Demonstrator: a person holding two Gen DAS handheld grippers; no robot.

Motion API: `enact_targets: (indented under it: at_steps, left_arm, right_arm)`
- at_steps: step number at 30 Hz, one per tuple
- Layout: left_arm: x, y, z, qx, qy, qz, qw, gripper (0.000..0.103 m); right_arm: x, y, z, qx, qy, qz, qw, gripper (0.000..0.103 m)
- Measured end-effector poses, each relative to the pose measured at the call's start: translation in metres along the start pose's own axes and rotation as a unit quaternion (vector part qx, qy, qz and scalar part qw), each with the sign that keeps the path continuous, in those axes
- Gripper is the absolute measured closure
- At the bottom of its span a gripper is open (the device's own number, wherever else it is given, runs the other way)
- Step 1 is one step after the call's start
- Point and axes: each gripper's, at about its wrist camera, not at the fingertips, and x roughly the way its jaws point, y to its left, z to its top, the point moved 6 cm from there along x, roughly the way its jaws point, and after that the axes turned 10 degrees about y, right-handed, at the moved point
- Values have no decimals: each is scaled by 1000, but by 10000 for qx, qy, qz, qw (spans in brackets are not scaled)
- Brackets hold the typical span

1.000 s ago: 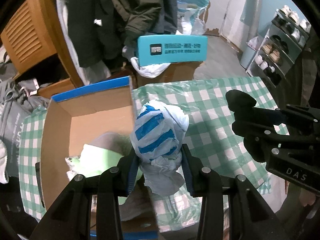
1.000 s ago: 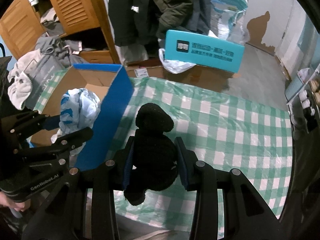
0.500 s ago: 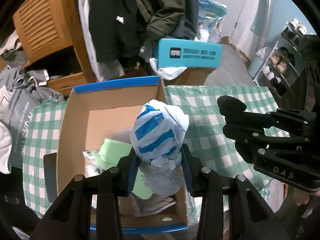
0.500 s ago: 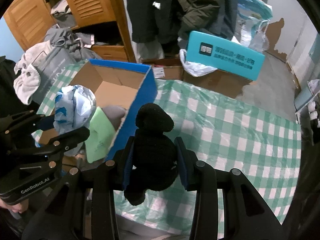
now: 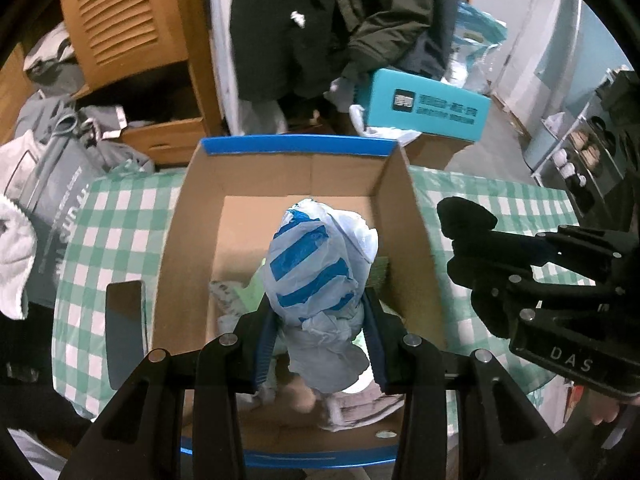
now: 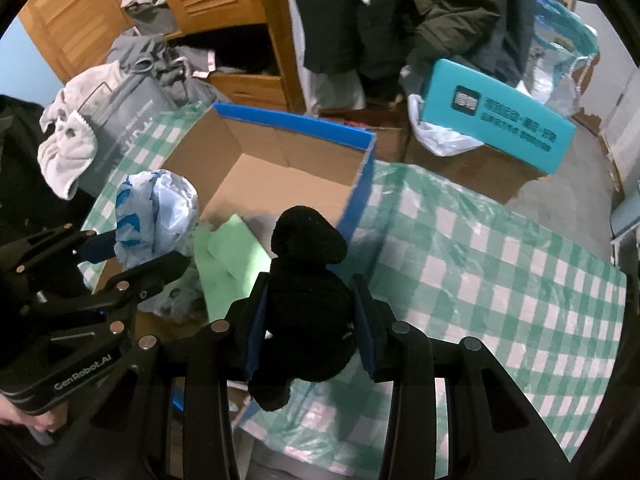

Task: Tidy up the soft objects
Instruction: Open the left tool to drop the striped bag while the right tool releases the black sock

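Observation:
My left gripper (image 5: 320,324) is shut on a crumpled blue-and-white striped plastic bag (image 5: 320,264) and holds it above the open cardboard box (image 5: 296,184) with blue rim. The bag also shows in the right wrist view (image 6: 154,208). My right gripper (image 6: 312,320) is shut on a black knitted soft object (image 6: 308,276), held over the box's right wall (image 6: 356,200); it shows at the right of the left wrist view (image 5: 466,216). Inside the box lie a light green cloth (image 6: 232,252) and other soft items (image 5: 360,400).
The box stands on a green-and-white checked tablecloth (image 6: 500,272). A teal box (image 6: 496,116) sits on cartons behind the table. A grey bag with a white towel (image 6: 68,136) is at the left. A wooden louvred cabinet (image 5: 128,28) and hanging dark coats stand behind.
Both grippers moved left with their loads. The left gripper's bag is now over the middle of the box instead of its right wall; the black object has come over the box's right edge.

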Motion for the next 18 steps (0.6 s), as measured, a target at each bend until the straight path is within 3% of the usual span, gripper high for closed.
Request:
enact_targets:
  at_steps: [15,18]
  left_arm:
    - [12,33,-5,-404,188,16,9990,58]
    - [13,36,-6,-448,228,27,9987,51]
  right_arm:
    - [27,25,13,-160,260,129,9995,64]
    - [28,23,15,-78,235,183,9995,51]
